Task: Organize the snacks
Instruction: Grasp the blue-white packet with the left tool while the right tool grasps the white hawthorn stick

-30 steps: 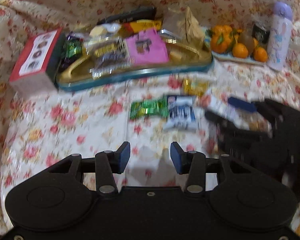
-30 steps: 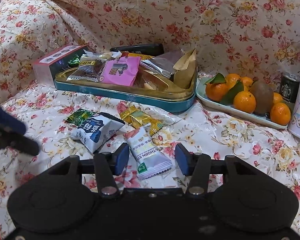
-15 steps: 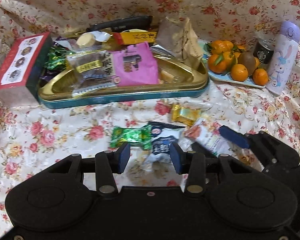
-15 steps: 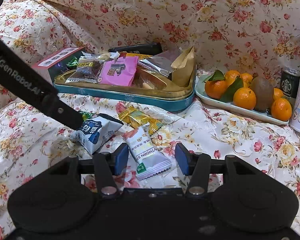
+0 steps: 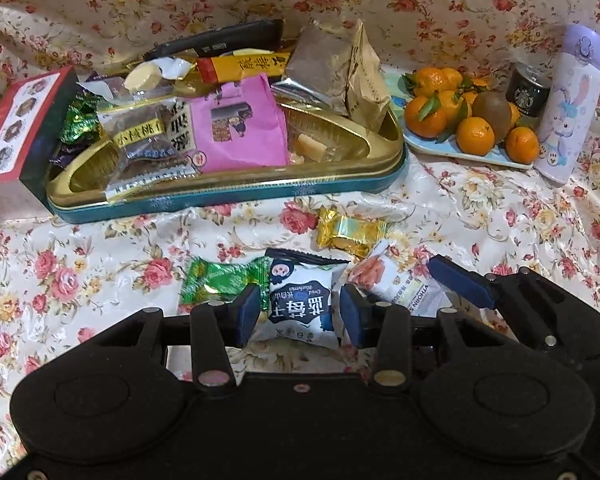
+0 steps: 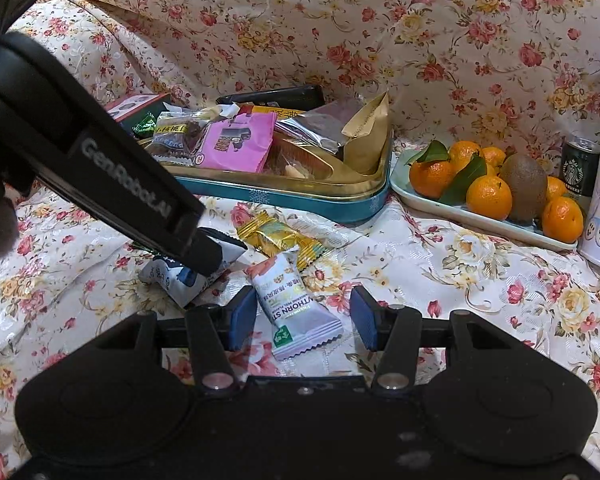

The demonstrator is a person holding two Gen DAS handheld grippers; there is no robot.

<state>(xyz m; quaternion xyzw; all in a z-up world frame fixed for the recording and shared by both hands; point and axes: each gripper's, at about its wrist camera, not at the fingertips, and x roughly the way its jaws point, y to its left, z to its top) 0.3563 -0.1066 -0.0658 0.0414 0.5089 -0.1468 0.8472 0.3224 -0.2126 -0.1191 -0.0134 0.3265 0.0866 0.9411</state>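
My left gripper (image 5: 298, 314) is open, its two fingers on either side of a white and blue snack packet (image 5: 300, 300) that lies on the floral cloth. A green candy (image 5: 220, 282) lies left of it and a gold candy (image 5: 350, 232) behind it. My right gripper (image 6: 303, 318) is open around a white hawthorn-stick packet (image 6: 296, 304). The left gripper's body (image 6: 112, 176) crosses the right wrist view and covers part of the blue packet (image 6: 172, 278). A gold and teal tin tray (image 5: 228, 184) holding several snacks stands behind.
A red and white box (image 5: 16, 128) stands left of the tray. A plate of oranges and a kiwi (image 5: 464, 124), a dark can (image 5: 526, 90) and a lilac bottle (image 5: 568, 104) stand at the right. Floral cloth rises behind.
My left gripper has moved forward and down until its open fingers straddle the blue and white packet. My right gripper has edged closer to the hawthorn packet.
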